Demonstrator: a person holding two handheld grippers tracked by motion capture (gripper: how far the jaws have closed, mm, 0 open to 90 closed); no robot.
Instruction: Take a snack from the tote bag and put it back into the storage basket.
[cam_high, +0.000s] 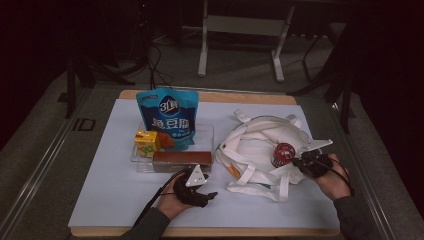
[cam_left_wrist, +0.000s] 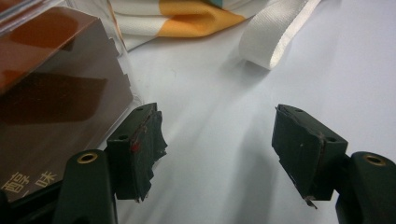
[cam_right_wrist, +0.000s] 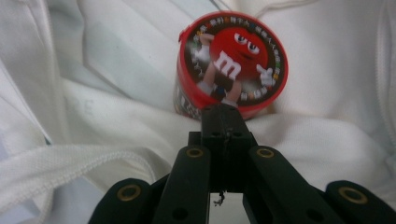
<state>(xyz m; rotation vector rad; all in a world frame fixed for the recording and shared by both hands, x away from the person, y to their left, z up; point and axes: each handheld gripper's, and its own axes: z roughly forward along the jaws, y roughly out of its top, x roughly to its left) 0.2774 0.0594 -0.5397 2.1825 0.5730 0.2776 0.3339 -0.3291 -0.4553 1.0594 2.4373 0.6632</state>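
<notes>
Broad white sheet (cam_high: 115, 185) spread over a wooden-edged table (cam_high: 210, 232), with everything else resting on it. Right of centre, a crumpled white cloth bag (cam_high: 260, 145) with long straps, one strap end (cam_left_wrist: 275, 37) lying flat on the sheet ahead of the left jaws, and an orange patch (cam_left_wrist: 196, 18) of the fabric just beyond. Left of centre, a tall blue snack pouch (cam_high: 167, 117) standing upright (white lettering on the front) at the back of a clear plastic tray (cam_high: 207, 132). In the same tray, a long brown box (cam_high: 181, 159) lying along the front edge and a small yellow carton (cam_high: 146, 141) at the left, touching the pouch's lower corner. On the bag's folds, a small round red-lidded candy tub (cam_right_wrist: 233, 63), tilted so its cartoon lid faces the right gripper's camera.

Left gripper (cam_left_wrist: 219, 149) held low over the sheet just in front of the tray, jaws spread wide with nothing between them, the brown box close beside the left jaw. Right gripper (cam_right_wrist: 223, 119) over the bag, jaws pressed together, tips right at the lower edge of the tub; touching it or merely in front, hard to tell.
</notes>
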